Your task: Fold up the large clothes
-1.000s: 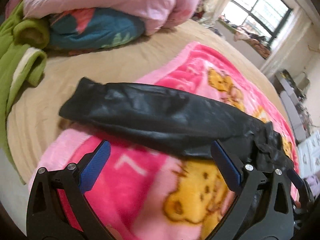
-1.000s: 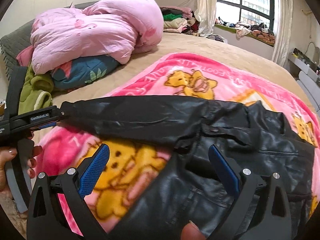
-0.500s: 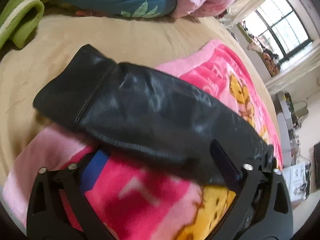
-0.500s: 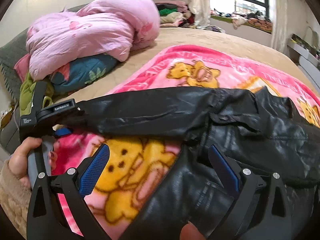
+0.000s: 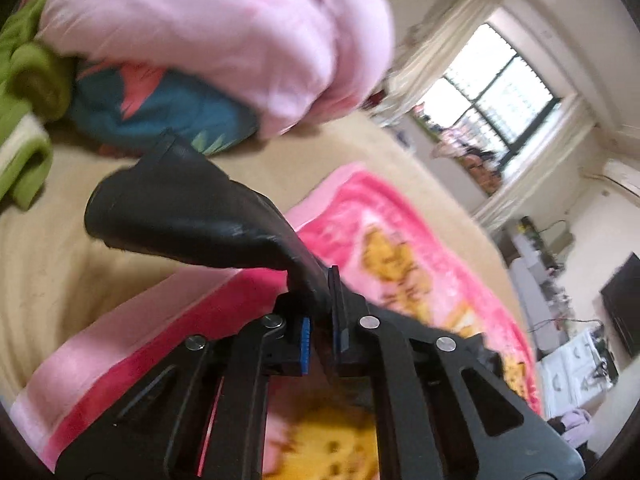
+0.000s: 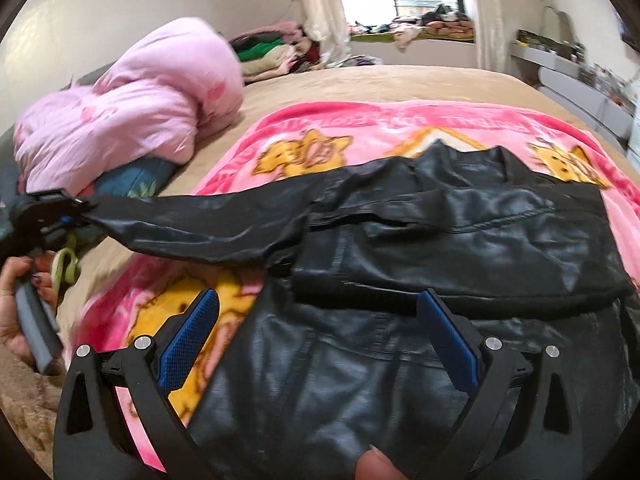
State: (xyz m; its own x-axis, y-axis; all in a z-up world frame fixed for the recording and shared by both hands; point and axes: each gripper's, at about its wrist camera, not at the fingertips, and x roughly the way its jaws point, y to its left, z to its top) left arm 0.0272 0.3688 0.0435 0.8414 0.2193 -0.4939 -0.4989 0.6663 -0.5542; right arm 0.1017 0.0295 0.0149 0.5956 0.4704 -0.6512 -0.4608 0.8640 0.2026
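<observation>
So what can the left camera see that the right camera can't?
Only the left wrist view shows the left gripper up close, its blue pads shut on the sleeve, with the cuff sticking out past them. It also shows a dark screen by the far wall.

Only the right wrist view shows the whole black leather jacket spread on the blanket, the open right gripper above it, and the person's hand holding the other gripper's handle.

Both show the sleeve, the pink bear blanket, the pink duvet and the window.
</observation>
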